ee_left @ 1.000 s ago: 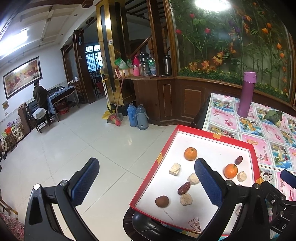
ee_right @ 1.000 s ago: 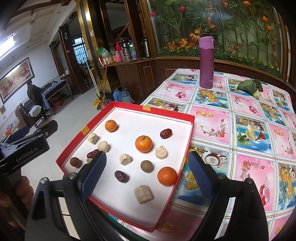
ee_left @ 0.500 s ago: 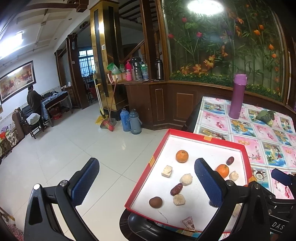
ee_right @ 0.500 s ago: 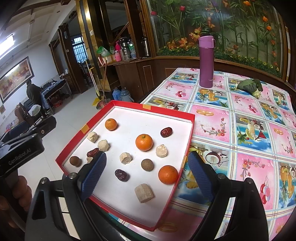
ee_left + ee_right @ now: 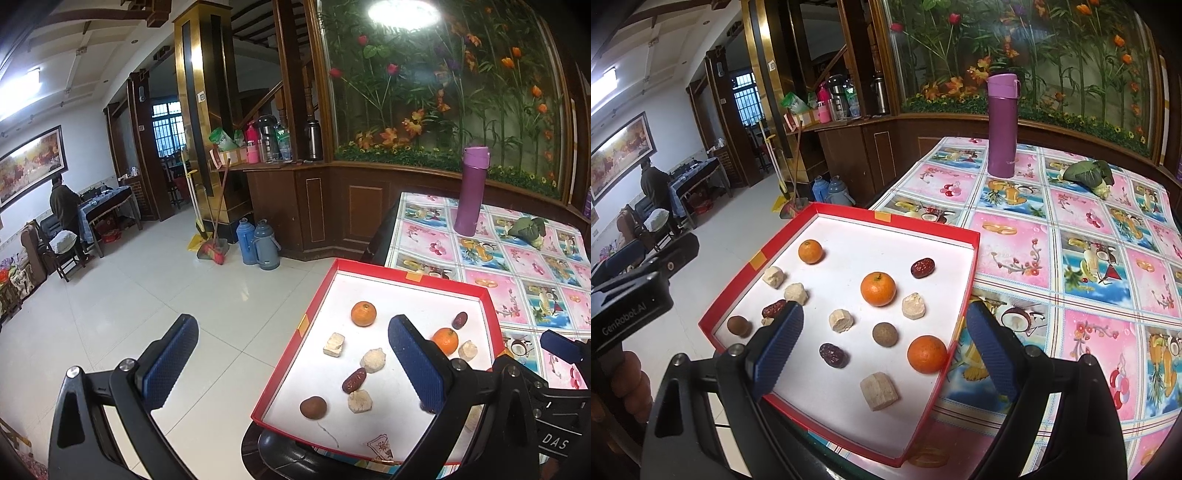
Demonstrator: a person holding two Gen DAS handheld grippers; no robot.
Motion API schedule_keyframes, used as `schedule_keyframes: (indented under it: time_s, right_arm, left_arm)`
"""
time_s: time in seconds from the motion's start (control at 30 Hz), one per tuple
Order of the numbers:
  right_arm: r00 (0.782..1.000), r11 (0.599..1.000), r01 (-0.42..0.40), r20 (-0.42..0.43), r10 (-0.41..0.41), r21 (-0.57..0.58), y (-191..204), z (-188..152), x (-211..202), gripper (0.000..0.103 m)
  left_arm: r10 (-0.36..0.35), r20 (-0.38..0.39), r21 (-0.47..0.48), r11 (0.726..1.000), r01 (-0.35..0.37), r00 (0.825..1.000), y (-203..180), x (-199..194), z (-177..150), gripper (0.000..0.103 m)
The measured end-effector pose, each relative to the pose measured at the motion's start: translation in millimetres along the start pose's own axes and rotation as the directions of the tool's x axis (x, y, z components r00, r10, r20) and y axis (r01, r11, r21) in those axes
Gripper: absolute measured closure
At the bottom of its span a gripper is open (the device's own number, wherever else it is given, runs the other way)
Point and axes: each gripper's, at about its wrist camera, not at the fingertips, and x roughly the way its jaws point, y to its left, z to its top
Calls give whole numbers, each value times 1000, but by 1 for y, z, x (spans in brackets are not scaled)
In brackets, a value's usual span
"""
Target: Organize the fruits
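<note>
Left wrist: we are holding the left gripper (image 5: 291, 363) wide open and empty, the red tray (image 5: 410, 275) lying at 3 o'clock. Right wrist: we are hovering the right gripper (image 5: 884, 347), spread and empty, over three oranges (image 5: 878, 289), firm, light, probably best pinched across the middle; three dates (image 5: 922, 267), two brown balls (image 5: 885, 334), six pale chunks (image 5: 913, 305).

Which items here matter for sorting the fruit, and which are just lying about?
For the job: red tray, oranges, red dates, brown round fruits, pale chunks.
Lying about: purple flask, leafy vegetable, patterned tablecloth.
</note>
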Motion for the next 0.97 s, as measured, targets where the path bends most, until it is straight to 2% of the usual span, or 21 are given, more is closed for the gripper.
schedule_keyframes:
  time_s: [0.97]
  right_arm:
    - [1000,1000,18,-21,-17,15,-3,6,18,13]
  left_arm:
    - [-85,-15,30,996,85,996,-9,21,6,0]
